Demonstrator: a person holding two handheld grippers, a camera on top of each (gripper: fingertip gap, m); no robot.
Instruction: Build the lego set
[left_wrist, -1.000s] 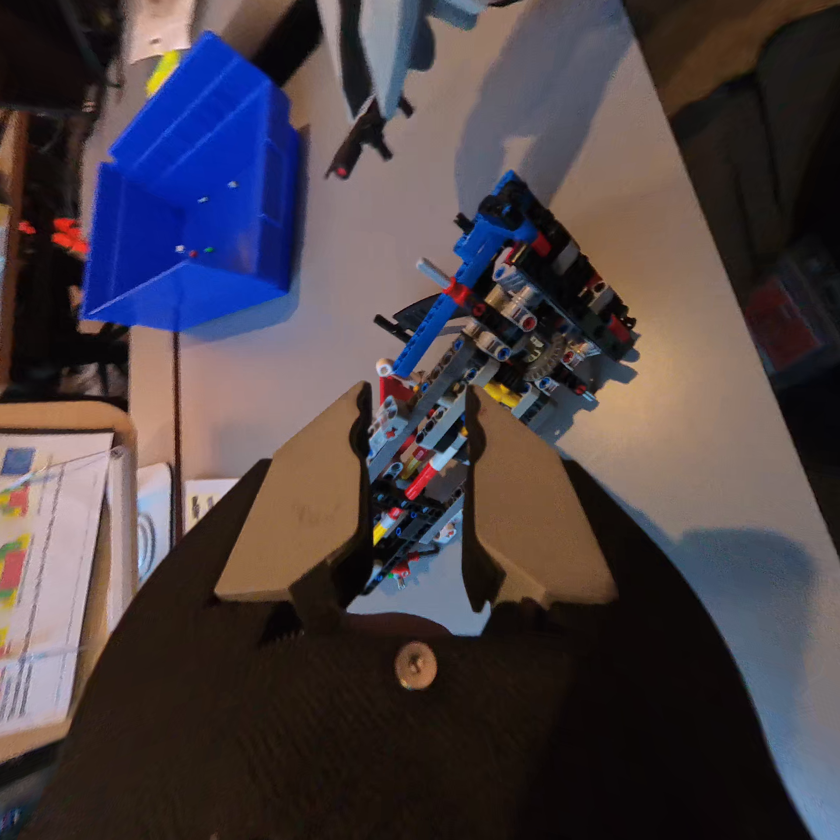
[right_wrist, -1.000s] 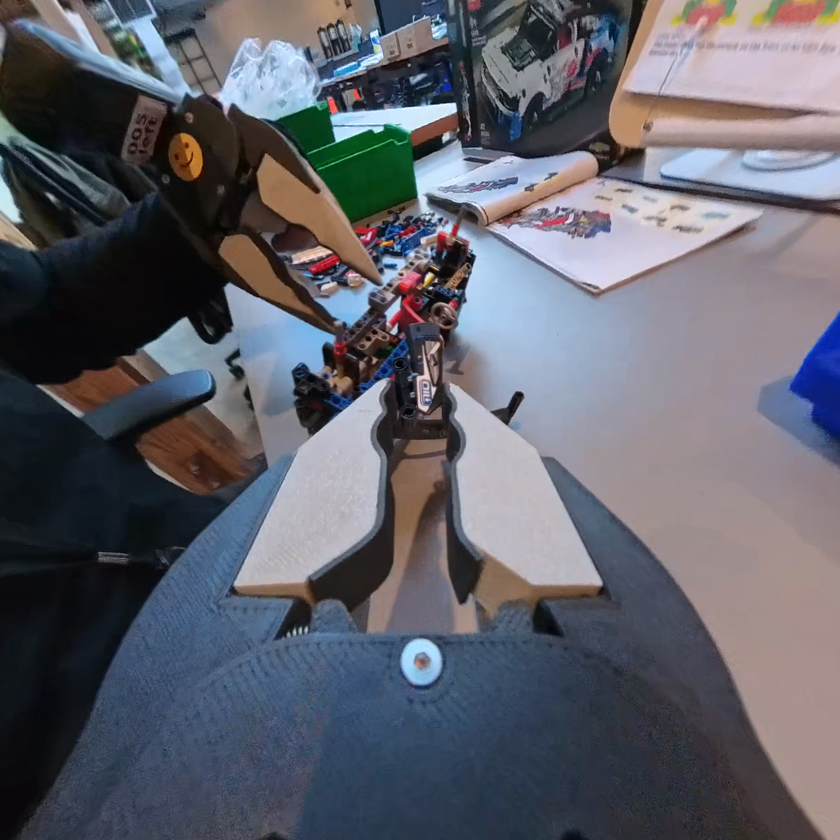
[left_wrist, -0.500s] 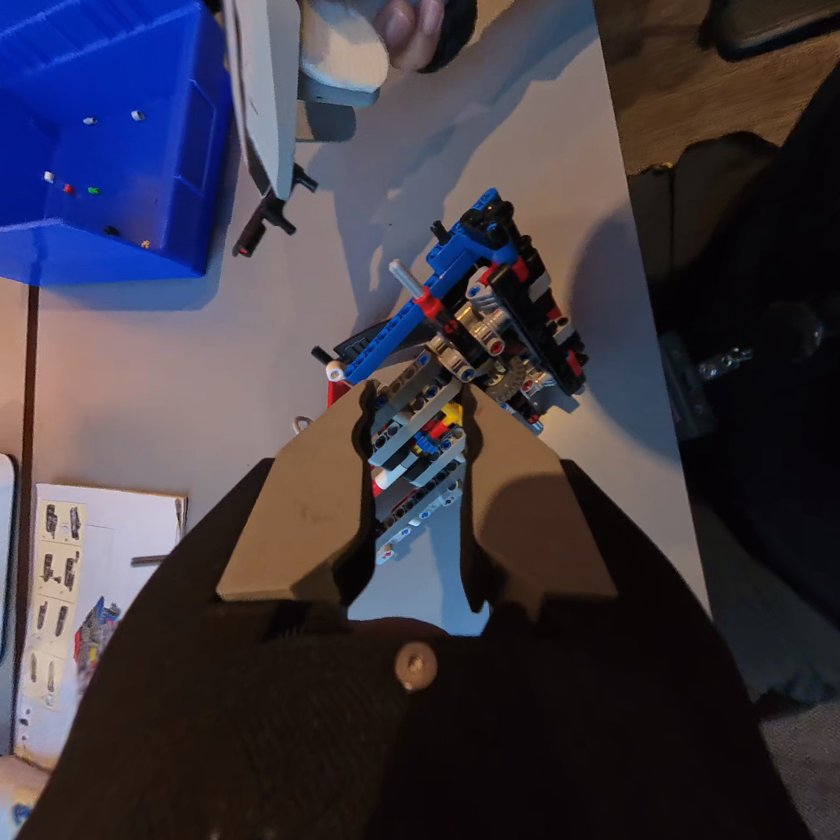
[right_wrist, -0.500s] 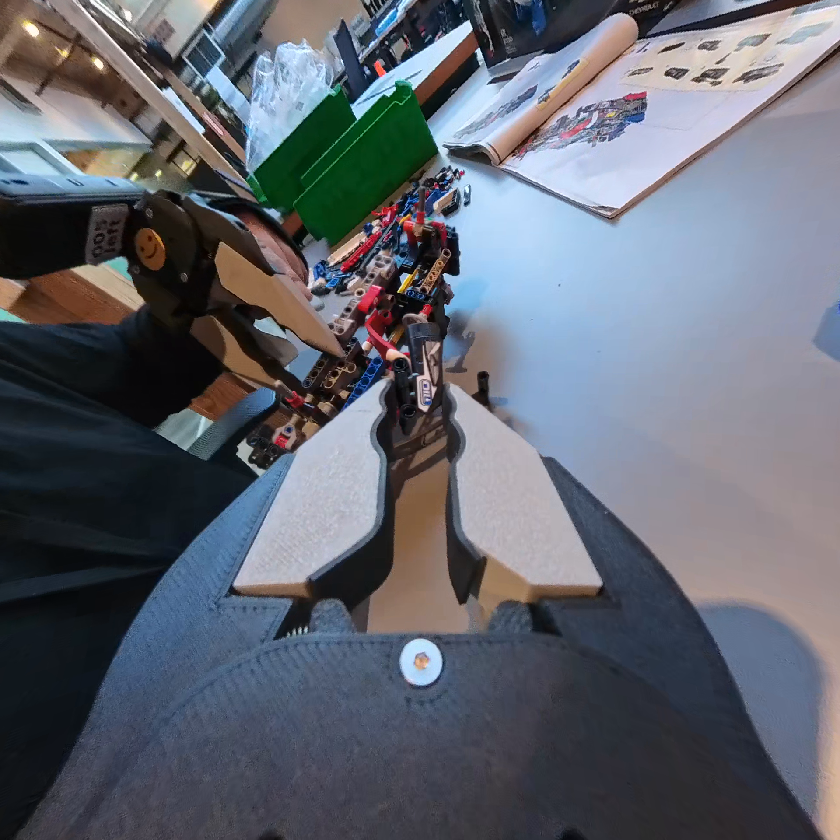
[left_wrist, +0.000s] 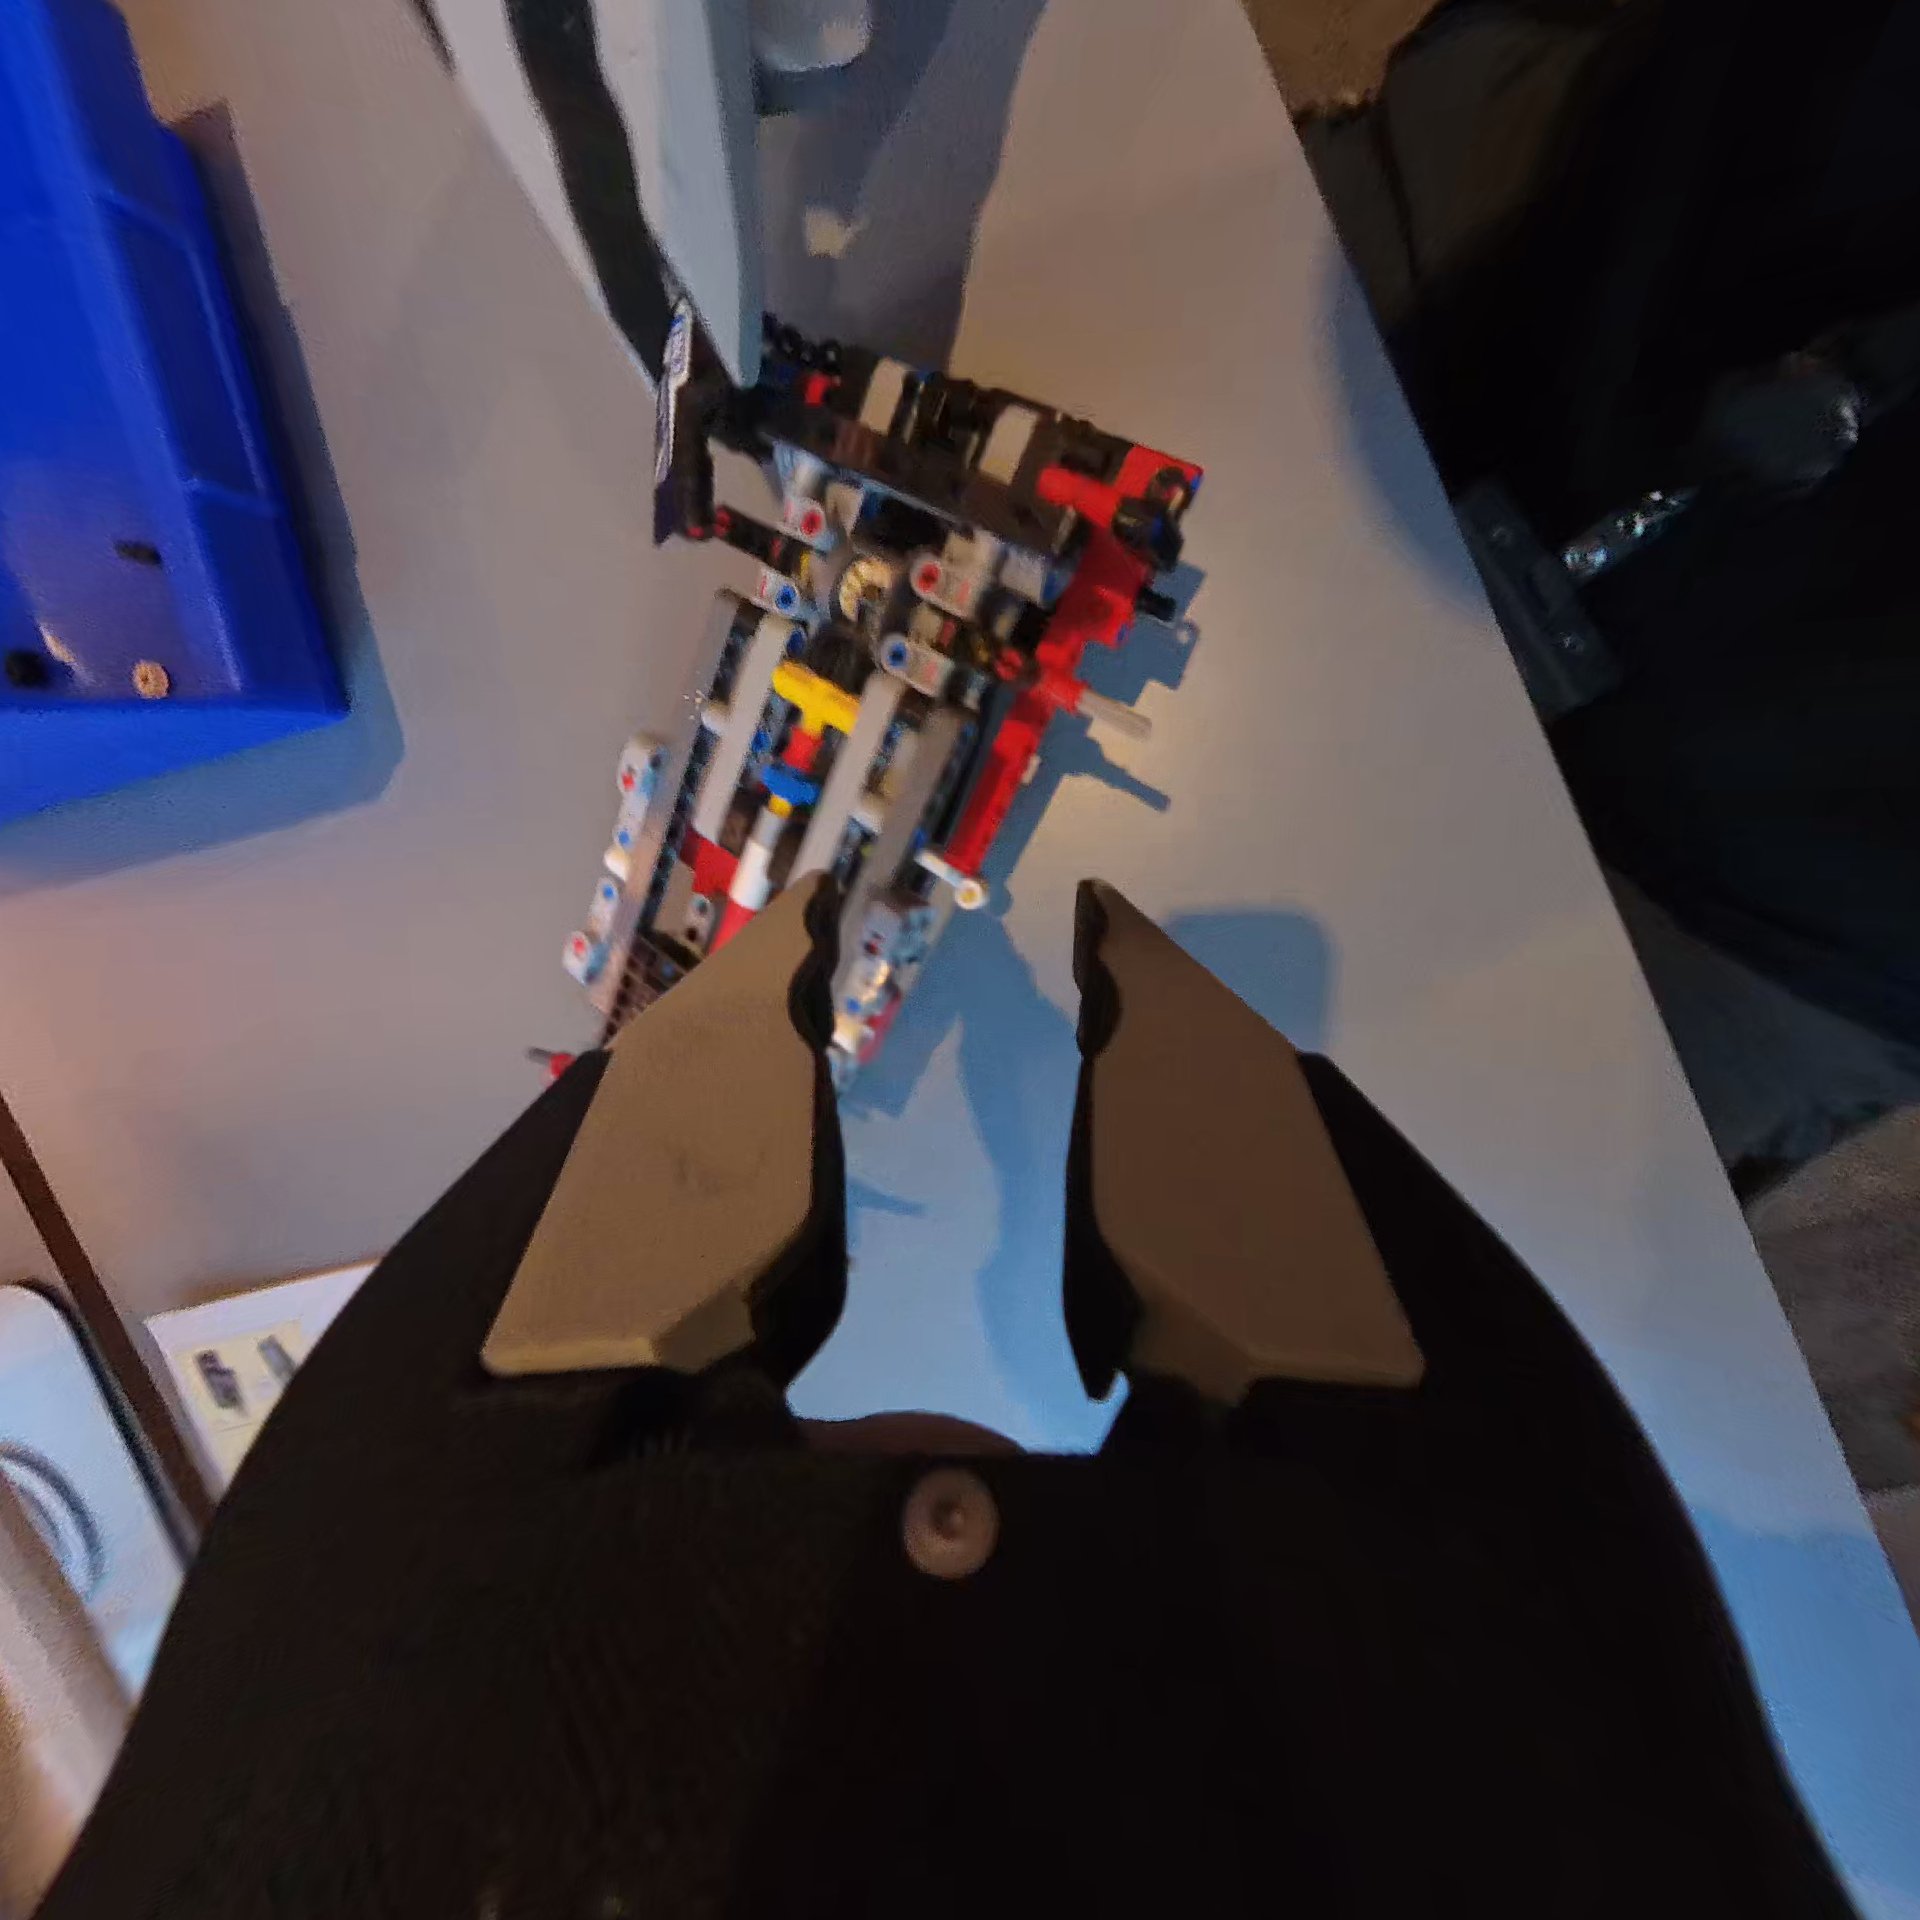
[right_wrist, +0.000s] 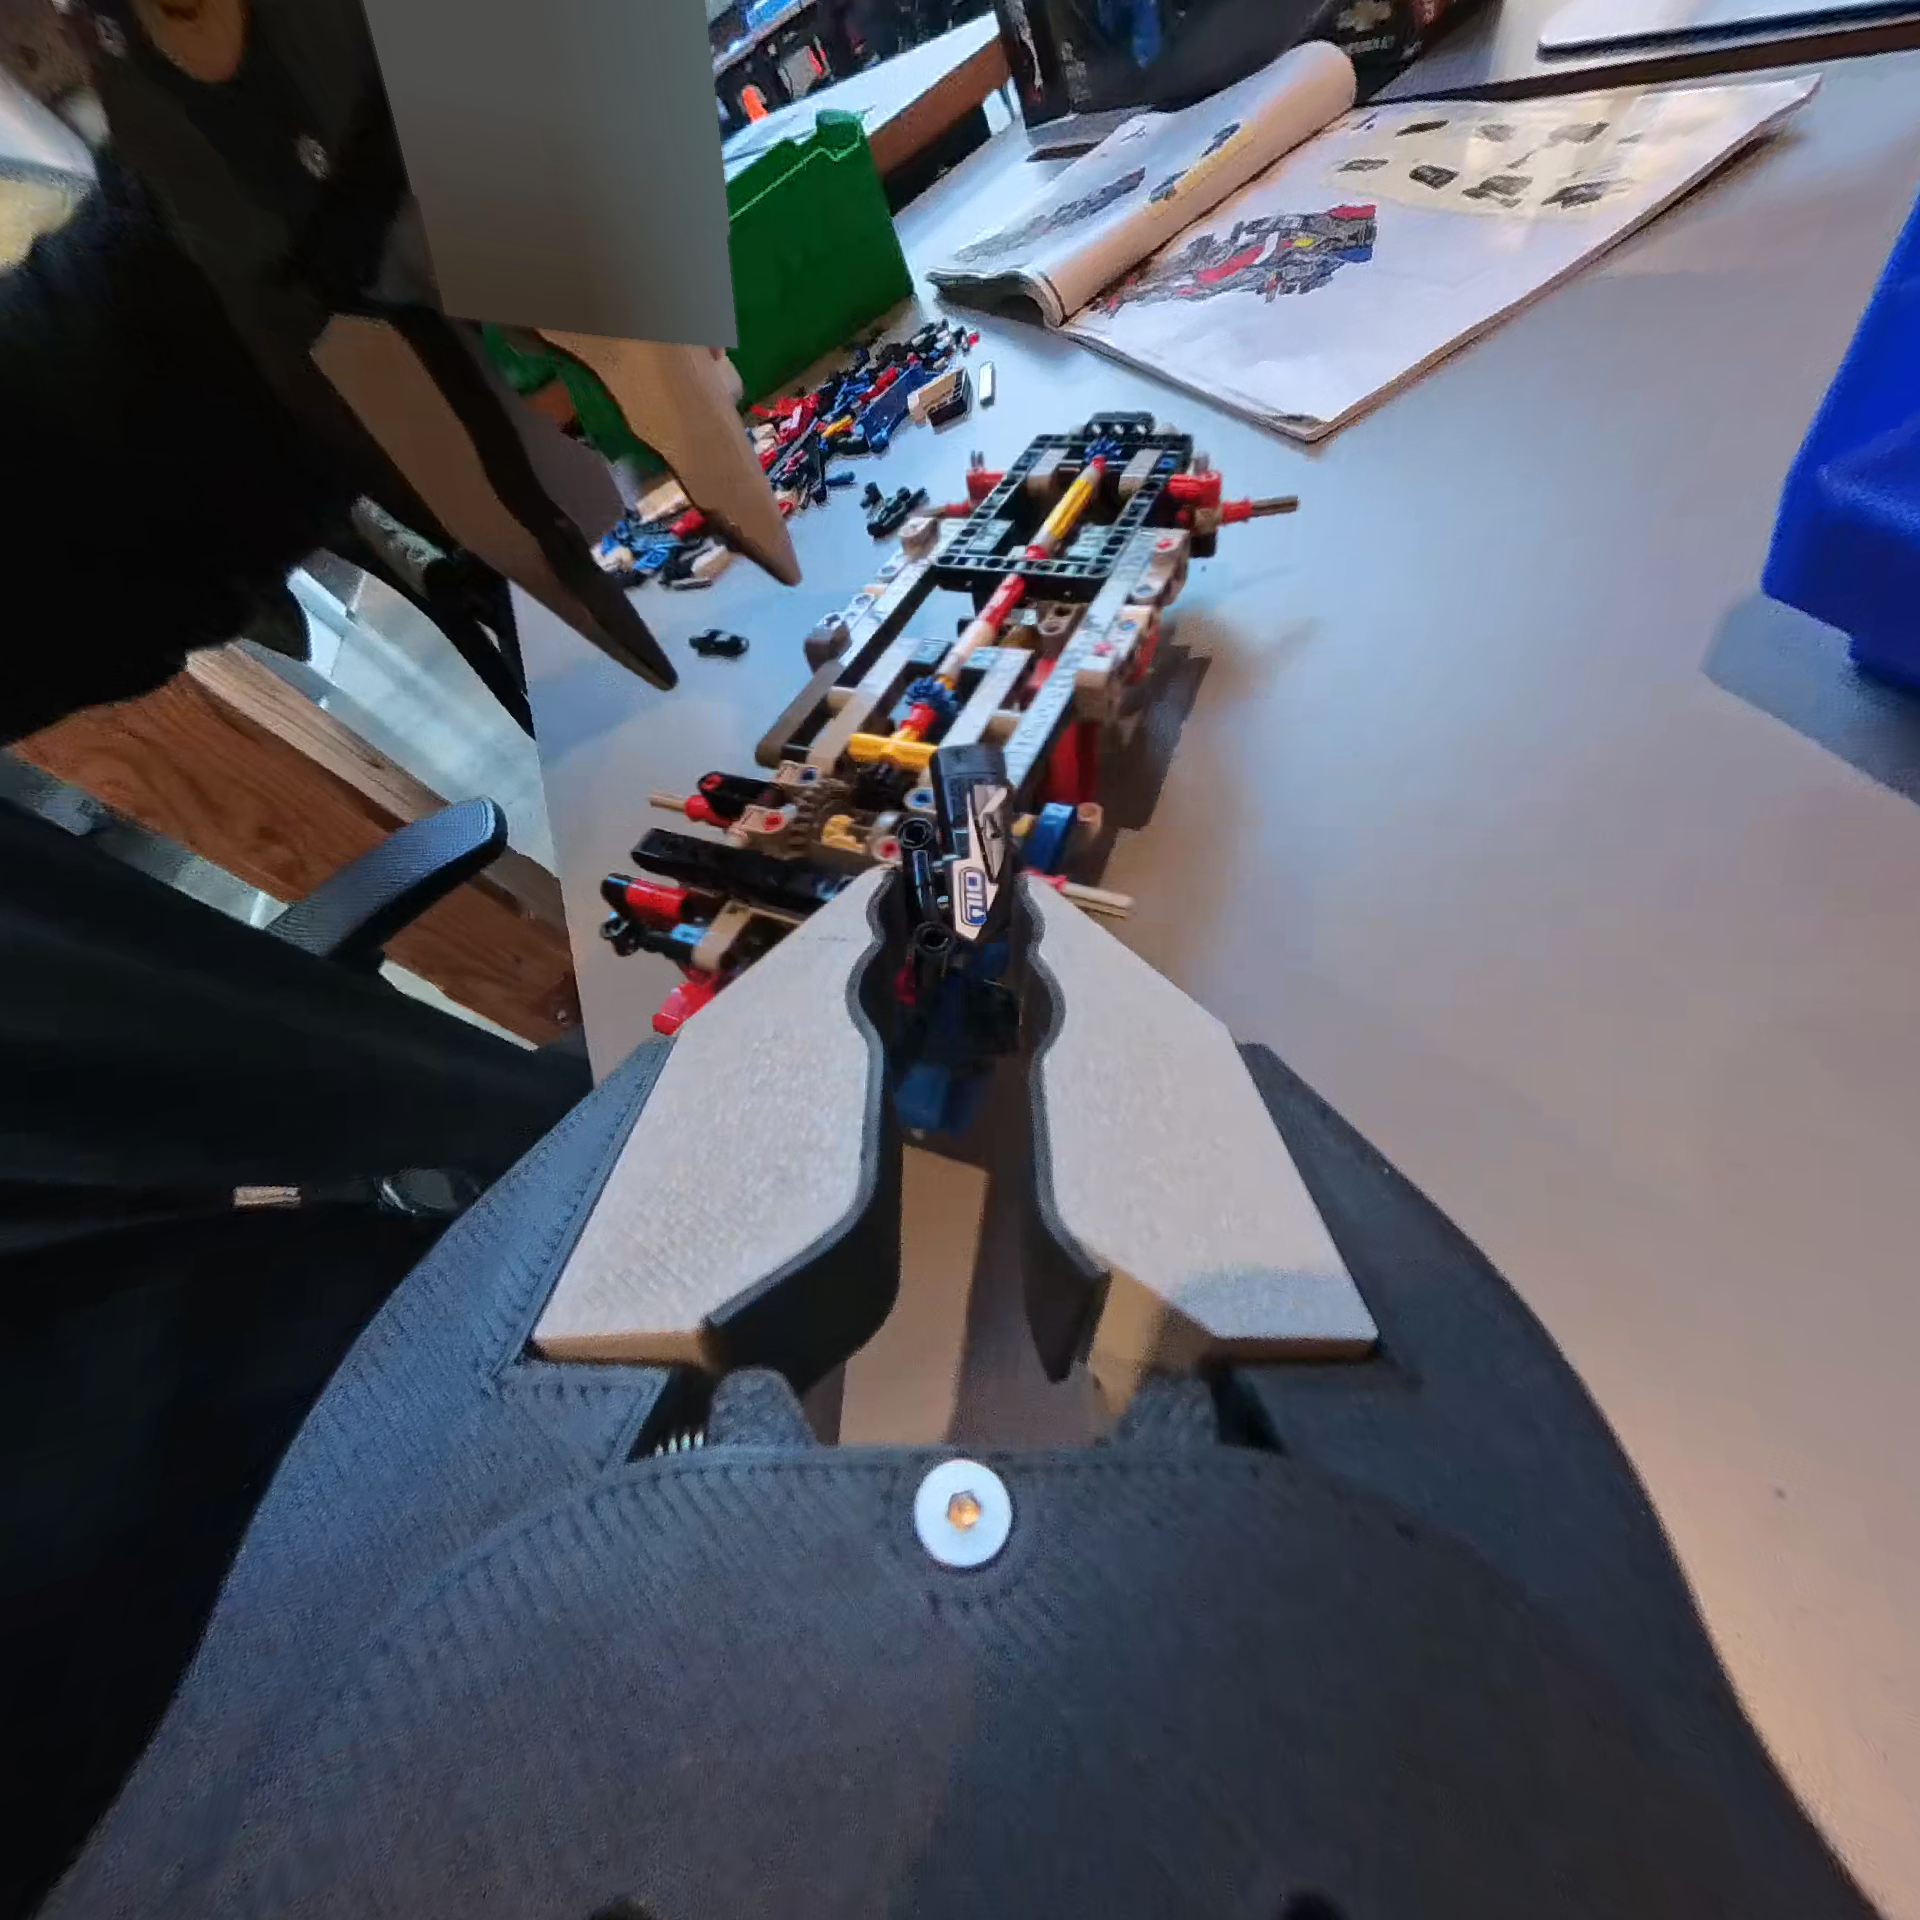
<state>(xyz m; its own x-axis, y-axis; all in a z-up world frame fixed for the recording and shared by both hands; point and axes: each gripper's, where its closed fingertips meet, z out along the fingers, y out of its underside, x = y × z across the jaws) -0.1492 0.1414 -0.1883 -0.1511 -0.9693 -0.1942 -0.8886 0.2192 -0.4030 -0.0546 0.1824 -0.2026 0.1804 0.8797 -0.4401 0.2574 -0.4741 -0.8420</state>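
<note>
The long lego chassis (left_wrist: 862, 675) lies flat on the white table, with grey beams, a red side beam and a yellow and red shaft down its middle. My left gripper (left_wrist: 951, 904) is open and empty, hovering just over the chassis's near end. My right gripper (right_wrist: 954, 904) is shut on a small black panel piece (right_wrist: 971, 862) with a sticker, held at the near end of the chassis (right_wrist: 1018, 644). The left gripper also shows in the right wrist view (right_wrist: 727, 623), open above the table. The right gripper's fingers (left_wrist: 675, 156) reach the chassis's far end in the left wrist view.
A blue bin (left_wrist: 135, 416) stands left of the chassis. An open instruction booklet (right_wrist: 1351, 239), a green bin (right_wrist: 810, 239) and a pile of loose pieces (right_wrist: 852, 405) lie beyond it. The table edge (left_wrist: 1507, 727) runs close on the right, by a chair armrest (right_wrist: 395, 883). The gap from one gripper's tips to the other's is roughly 11 cm.
My left gripper has let go of the chassis, opened and drawn back. The chassis now lies flat, other side up. My right gripper has brought the black piece to its end.
</note>
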